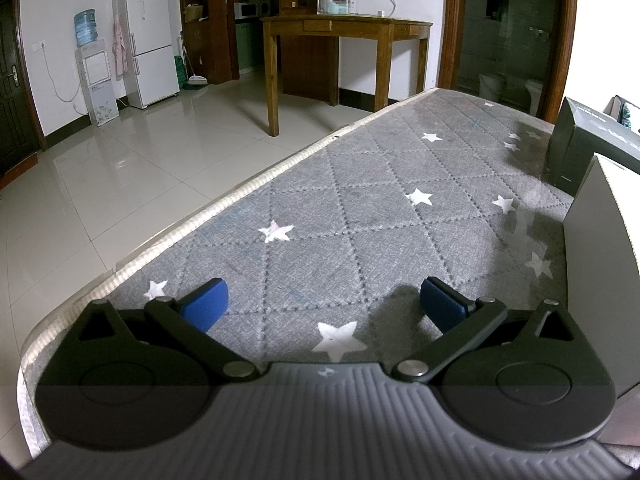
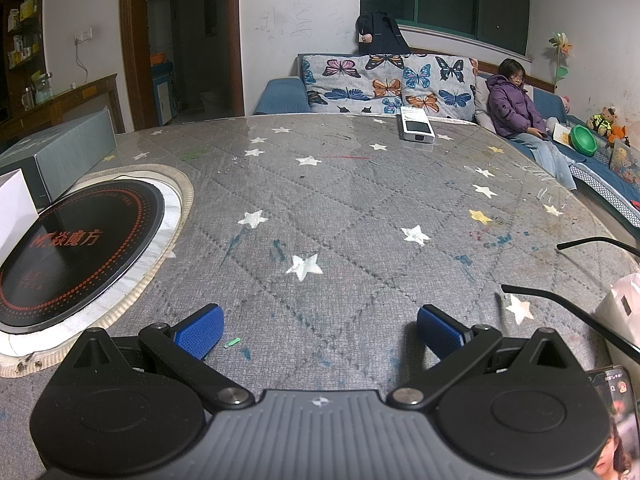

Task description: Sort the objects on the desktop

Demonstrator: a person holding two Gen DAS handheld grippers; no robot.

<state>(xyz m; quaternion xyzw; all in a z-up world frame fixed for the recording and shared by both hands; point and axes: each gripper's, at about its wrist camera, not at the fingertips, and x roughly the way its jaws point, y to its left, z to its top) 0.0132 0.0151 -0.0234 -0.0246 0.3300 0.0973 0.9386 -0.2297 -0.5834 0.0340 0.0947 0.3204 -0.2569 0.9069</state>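
Desktop objects lie scattered on my grey star-print tablecloth [image 2: 340, 200]. Left wrist view: my left gripper [image 1: 324, 302] spread wide, nothing between its blue pads, low over bare cloth; dark box [image 1: 588, 140] and white box [image 1: 600, 248] at the right edge. Right wrist view, left to right: round induction cooktop [image 2: 80, 248] set into the table; my right gripper [image 2: 320, 330] spread, empty; white device [image 2: 416, 125] at the far edge; black eyeglasses temples [image 2: 560, 304]; phone [image 2: 620, 400] just beside the gripper.
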